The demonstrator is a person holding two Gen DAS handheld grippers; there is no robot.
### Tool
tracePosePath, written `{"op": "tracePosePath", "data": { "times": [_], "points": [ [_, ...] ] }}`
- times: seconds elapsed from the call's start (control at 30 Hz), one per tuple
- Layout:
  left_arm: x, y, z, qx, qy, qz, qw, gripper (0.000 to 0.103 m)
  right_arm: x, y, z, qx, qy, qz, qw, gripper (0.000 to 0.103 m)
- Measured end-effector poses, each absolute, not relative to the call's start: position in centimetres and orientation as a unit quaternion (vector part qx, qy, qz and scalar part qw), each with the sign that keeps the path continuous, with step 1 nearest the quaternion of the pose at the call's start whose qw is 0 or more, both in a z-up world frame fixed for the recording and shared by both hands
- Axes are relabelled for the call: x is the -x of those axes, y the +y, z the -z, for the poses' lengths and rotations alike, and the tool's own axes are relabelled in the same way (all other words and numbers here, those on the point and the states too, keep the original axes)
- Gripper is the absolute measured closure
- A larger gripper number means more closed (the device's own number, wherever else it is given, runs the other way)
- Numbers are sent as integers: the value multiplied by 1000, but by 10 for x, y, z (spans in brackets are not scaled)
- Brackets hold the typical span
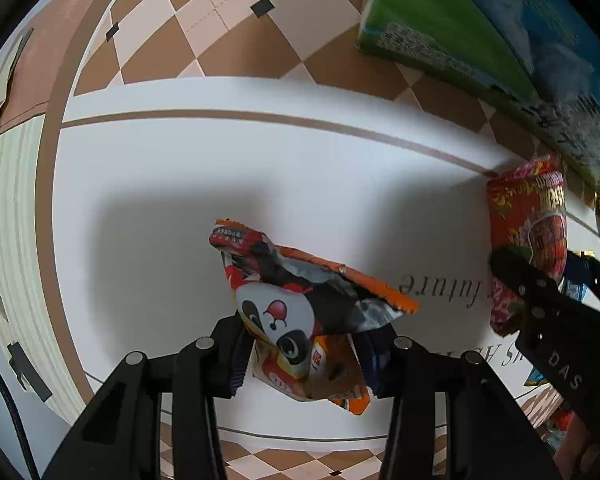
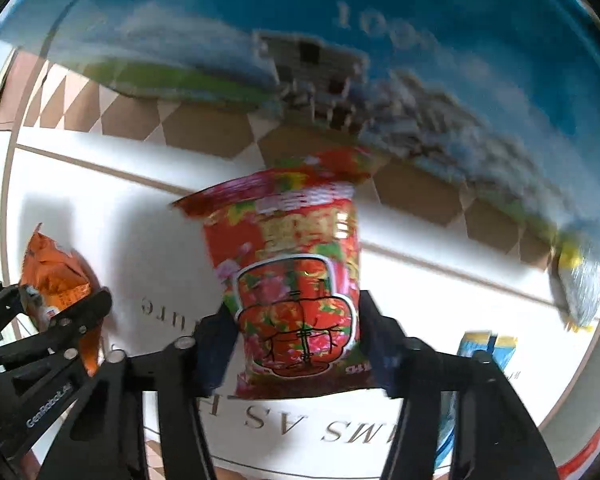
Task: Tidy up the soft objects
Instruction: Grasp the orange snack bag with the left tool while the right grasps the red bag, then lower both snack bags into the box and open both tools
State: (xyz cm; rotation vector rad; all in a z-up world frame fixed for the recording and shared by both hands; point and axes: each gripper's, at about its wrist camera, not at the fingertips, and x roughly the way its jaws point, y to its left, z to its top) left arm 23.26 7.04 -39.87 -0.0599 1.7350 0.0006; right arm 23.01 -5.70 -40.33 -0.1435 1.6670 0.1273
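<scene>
My left gripper [image 1: 304, 356] is shut on an orange snack bag with a panda face [image 1: 300, 312] and holds it above the white mat [image 1: 180, 168]. The same bag shows at the left of the right wrist view [image 2: 56, 280], with the left gripper [image 2: 40, 344] around it. My right gripper [image 2: 296, 344] is shut on a red flowered snack bag [image 2: 296, 280], held upright above the mat [image 2: 100, 208]. In the left wrist view the red bag [image 1: 528, 240] and the right gripper [image 1: 540, 304] are at the far right.
A large blue and green box [image 1: 480, 28] lies at the back right, filling the top of the right wrist view [image 2: 340, 40]. A silver and yellow packet [image 2: 584, 280] and a blue packet [image 2: 484, 348] lie at the right. The mat rests on a brown checked cloth [image 1: 220, 20].
</scene>
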Motion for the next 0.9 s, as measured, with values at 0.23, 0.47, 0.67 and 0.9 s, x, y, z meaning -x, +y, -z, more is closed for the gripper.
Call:
{"op": "tracePosePath", "data": {
  "times": [0.23, 0.47, 0.67, 0.9],
  "points": [
    [-202, 38, 376, 30, 751, 20, 660, 62, -184, -77, 390, 9, 739, -52, 671, 54],
    [-187, -4, 290, 36, 703, 79, 706, 62, -146, -124, 313, -59, 707, -77, 701, 55],
    [-255, -27, 209, 21, 653, 128, 746, 62, -187, -172, 210, -95, 648, -72, 752, 55],
    [-379, -25, 182, -54, 635, 92, 765, 62, -281, -188, 165, -97, 611, -32, 785, 55]
  ]
}}
